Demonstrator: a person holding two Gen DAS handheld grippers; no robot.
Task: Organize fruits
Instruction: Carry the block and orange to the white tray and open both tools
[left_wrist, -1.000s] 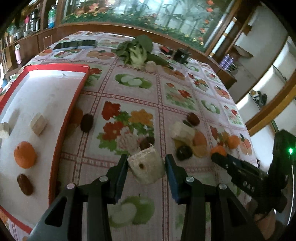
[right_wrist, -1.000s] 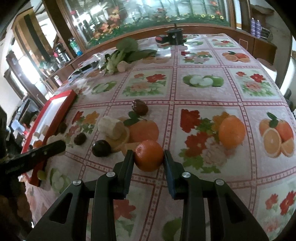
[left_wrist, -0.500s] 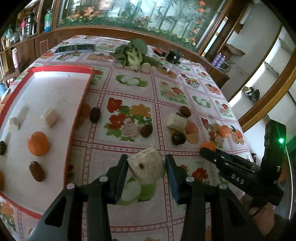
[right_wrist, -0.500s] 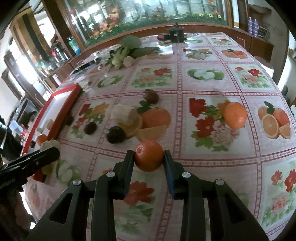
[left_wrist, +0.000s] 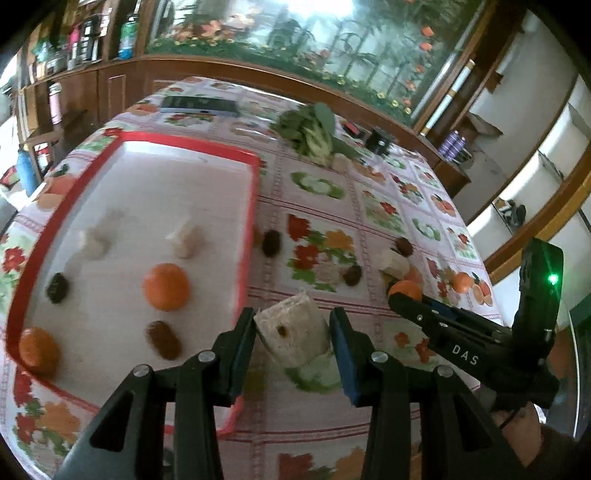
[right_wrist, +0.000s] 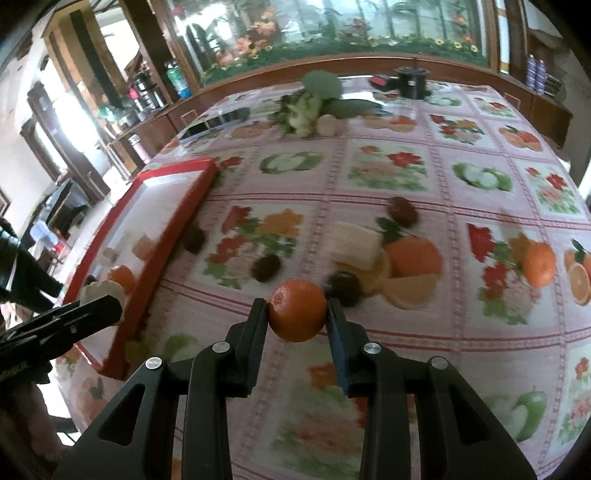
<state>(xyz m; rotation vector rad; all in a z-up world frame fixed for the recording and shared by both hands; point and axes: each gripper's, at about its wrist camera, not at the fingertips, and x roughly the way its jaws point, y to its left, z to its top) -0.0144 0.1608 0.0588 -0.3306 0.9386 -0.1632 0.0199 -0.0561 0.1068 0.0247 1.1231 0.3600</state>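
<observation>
Here's the pale chunk (left_wrist: 291, 334), clamped between the fingers of the left gripper (left_wrist: 292, 332) and held up off the bench (left_wrist: 369, 192), just at the near right corner of the red tray (left_wrist: 255, 192). Over on the other side, the right gripper (right_wrist: 297, 314) has its fingers pressed tight on an orange (right_wrist: 297, 309), also carried clear of the floral cloth, with the tray's red rim (right_wrist: 173, 236) off to its left. On the tray's white floor there's already a spread: two oranges (left_wrist: 166, 286), one mid-tray and one at the near left corner, two pale chunks (left_wrist: 186, 240) further back, and two dark fruits (left_wrist: 162, 339). Out on the bench, loose pieces wait in a cluster: a pale block (right_wrist: 356, 242) resting on the printed orange slices, a dark fruit (right_wrist: 341, 287) just beside it, another dark one (right_wrist: 402, 210) behind, two more dark fruits (right_wrist: 266, 266) nearer the tray's edge, and a lone orange (right_wrist: 540, 264) well off to the right. At the far end lie leafy greens (right_wrist: 310, 99), a phone (left_wrist: 199, 105) and a small black pot (right_wrist: 410, 82). The picture is blurred, so the smaller fruits can't be named more exactly.
</observation>
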